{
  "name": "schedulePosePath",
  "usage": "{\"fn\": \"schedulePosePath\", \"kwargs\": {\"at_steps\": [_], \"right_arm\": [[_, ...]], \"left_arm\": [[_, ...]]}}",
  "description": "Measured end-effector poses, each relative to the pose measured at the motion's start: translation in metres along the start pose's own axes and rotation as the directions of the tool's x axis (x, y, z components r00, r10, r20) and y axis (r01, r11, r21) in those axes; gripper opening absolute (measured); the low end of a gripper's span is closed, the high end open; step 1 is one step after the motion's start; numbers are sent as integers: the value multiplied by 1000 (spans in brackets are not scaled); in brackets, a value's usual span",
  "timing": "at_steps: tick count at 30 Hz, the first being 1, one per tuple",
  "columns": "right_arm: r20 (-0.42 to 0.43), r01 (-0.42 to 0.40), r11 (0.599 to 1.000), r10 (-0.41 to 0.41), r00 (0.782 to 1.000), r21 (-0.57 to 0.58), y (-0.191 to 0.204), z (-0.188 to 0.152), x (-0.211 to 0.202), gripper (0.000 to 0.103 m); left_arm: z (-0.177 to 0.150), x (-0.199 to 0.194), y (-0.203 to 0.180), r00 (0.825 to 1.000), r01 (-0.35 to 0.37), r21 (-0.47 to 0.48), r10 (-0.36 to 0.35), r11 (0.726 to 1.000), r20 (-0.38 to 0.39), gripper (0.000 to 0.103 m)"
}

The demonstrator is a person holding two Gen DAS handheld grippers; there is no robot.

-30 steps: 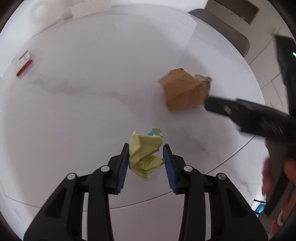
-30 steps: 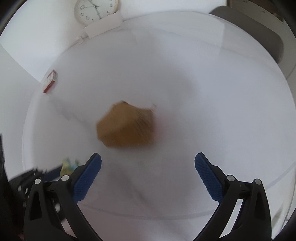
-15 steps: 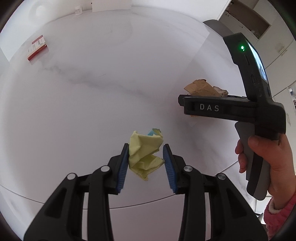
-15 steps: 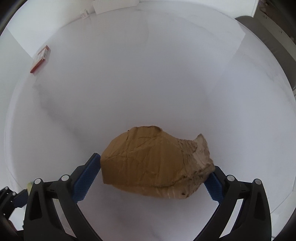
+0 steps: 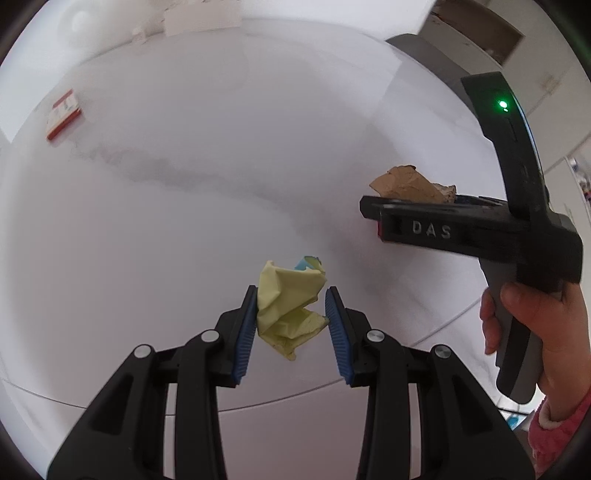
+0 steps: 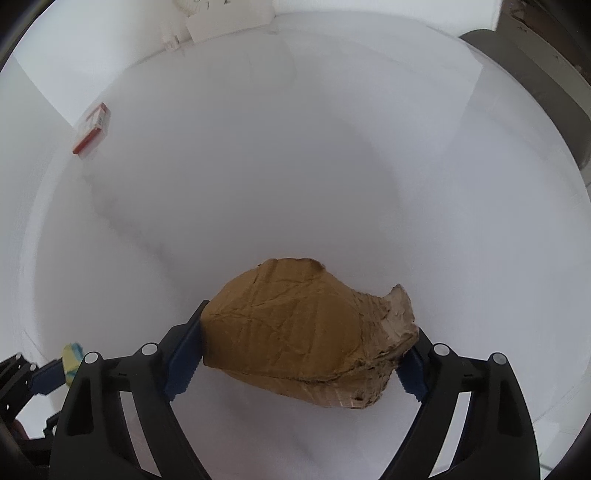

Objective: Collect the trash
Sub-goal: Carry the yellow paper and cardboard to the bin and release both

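A crumpled yellow paper wad (image 5: 286,302) with a bit of blue sits clamped between the blue pads of my left gripper (image 5: 290,291), which is shut on it above the white round table (image 5: 184,221). A crumpled brown cardboard piece (image 6: 295,325) lies on the table between the jaws of my right gripper (image 6: 310,325). Those jaws are closing, and both pads touch the cardboard's ends. In the left wrist view the cardboard (image 5: 406,184) shows behind the right gripper's black body, which a hand (image 5: 532,325) holds.
A small red-and-white box (image 6: 92,127) lies near the table's far left edge. A white block (image 6: 229,18) stands at the back by the wall. A grey chair (image 5: 424,55) is behind the table at the right. The table's near edge runs just below both grippers.
The right gripper came down over the cardboard, and its jaws narrowed onto the cardboard's ends. The left gripper kept still with the yellow wad in it.
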State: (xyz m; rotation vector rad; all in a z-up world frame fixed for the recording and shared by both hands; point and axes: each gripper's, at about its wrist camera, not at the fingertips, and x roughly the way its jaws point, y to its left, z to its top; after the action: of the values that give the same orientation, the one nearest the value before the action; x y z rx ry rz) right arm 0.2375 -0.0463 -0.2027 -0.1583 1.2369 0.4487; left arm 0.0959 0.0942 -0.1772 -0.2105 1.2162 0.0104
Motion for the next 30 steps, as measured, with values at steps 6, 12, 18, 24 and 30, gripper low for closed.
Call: {"fn": "schedulePosePath", "kwargs": {"at_steps": [6, 12, 18, 24, 30], "right_arm": [[45, 3, 996, -7, 999, 94, -20, -49, -48, 87], [77, 15, 979, -31, 997, 203, -46, -125, -96, 87], [94, 31, 943, -66, 993, 331, -73, -210, -136, 87], [80, 76, 886, -126, 989, 456, -99, -292, -160, 87], [52, 105, 819, -162, 985, 564, -116, -356, -170, 87]], "left_arm": [[-15, -21, -32, 999, 32, 110, -35, 993, 19, 36], [-44, -37, -76, 997, 79, 236, -79, 968, -8, 36], [-84, -47, -133, 989, 148, 390, -131, 909, -69, 36], [-121, -55, -190, 977, 215, 527, -175, 823, -125, 36], [-148, -59, -242, 964, 265, 631, -206, 729, -167, 36]]}}
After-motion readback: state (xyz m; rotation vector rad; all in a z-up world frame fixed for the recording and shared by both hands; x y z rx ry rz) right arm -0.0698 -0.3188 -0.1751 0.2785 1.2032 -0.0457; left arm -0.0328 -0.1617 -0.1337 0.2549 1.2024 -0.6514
